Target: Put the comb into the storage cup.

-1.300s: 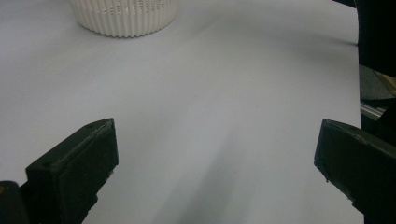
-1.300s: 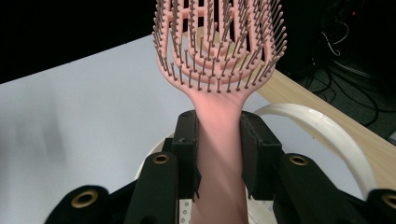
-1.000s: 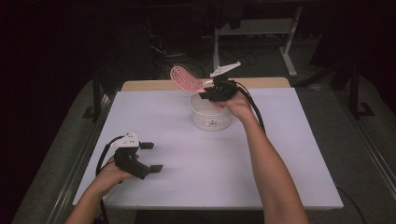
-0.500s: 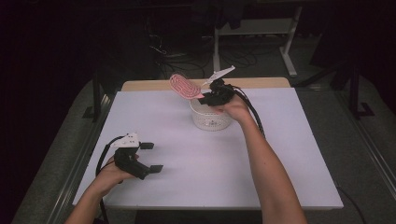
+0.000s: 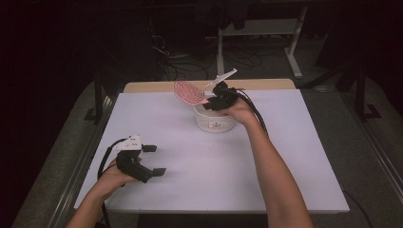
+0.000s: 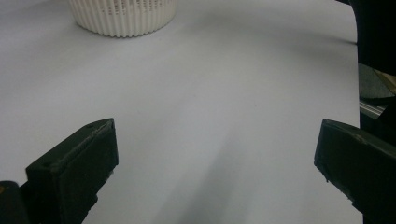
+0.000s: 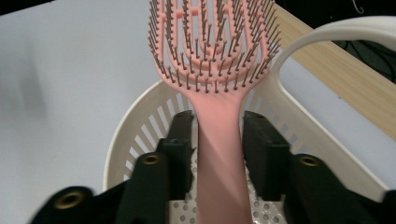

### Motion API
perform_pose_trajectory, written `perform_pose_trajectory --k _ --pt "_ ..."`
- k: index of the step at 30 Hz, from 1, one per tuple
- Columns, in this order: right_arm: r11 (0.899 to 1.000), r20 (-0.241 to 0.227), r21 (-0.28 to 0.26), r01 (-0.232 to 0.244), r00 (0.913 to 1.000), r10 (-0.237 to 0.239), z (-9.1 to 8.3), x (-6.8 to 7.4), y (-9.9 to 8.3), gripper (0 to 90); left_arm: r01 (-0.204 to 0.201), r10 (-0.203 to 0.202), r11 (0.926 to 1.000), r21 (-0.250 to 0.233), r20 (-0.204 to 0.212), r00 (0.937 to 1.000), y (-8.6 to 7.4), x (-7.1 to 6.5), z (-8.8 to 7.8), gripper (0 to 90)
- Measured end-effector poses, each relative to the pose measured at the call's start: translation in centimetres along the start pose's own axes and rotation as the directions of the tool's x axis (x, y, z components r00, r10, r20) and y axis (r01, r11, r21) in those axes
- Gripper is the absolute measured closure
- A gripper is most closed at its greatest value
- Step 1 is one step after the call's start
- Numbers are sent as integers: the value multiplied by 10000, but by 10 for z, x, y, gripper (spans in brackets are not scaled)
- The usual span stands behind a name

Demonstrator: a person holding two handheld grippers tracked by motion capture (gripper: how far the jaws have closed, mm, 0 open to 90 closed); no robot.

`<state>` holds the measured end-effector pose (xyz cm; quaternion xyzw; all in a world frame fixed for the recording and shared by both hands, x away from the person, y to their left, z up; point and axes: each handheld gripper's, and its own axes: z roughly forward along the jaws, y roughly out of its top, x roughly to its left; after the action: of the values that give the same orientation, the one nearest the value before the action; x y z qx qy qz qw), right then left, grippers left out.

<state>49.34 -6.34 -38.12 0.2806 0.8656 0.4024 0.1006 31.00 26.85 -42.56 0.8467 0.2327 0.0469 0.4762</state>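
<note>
Two grippers in play. Your right gripper (image 5: 212,101) sits over the white basket (image 5: 215,124) at the far middle of the table (image 5: 285,156), with the pink hairbrush (image 5: 188,93) between its jaws. In the right gripper view the brush handle (image 7: 219,154) runs straight up the gap. Jaws have just been opening: there's a thin sliver of daylight on each side of the handle, so the pads flank it rather than pinch it, though the one on that view's left is so close that contact can't be ruled out. Lower end of the handle goes down into the basket (image 7: 140,135), over its perforated floor. Bristled head sticks up and out past the rim, tilted toward the far left in the high view, bristles facing the gripper camera. The basket's white loop handle (image 7: 327,37) arcs up beside the brush on that view's right.

Your left gripper (image 5: 148,160) is at the near left of the table, well apart from the basket, jaws spread wide with only bare tabletop between them. Its own view shows the basket wall (image 6: 122,16) far ahead at the top edge.
</note>
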Motion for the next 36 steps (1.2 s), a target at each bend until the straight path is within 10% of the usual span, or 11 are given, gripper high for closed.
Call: perform_pose_trajectory --k 36 --pt "9923 -79 -852 -895 9960 891 -73 4 -27 200 55 -56 10000 -21 -172 9998 -1 -1 -4 0"
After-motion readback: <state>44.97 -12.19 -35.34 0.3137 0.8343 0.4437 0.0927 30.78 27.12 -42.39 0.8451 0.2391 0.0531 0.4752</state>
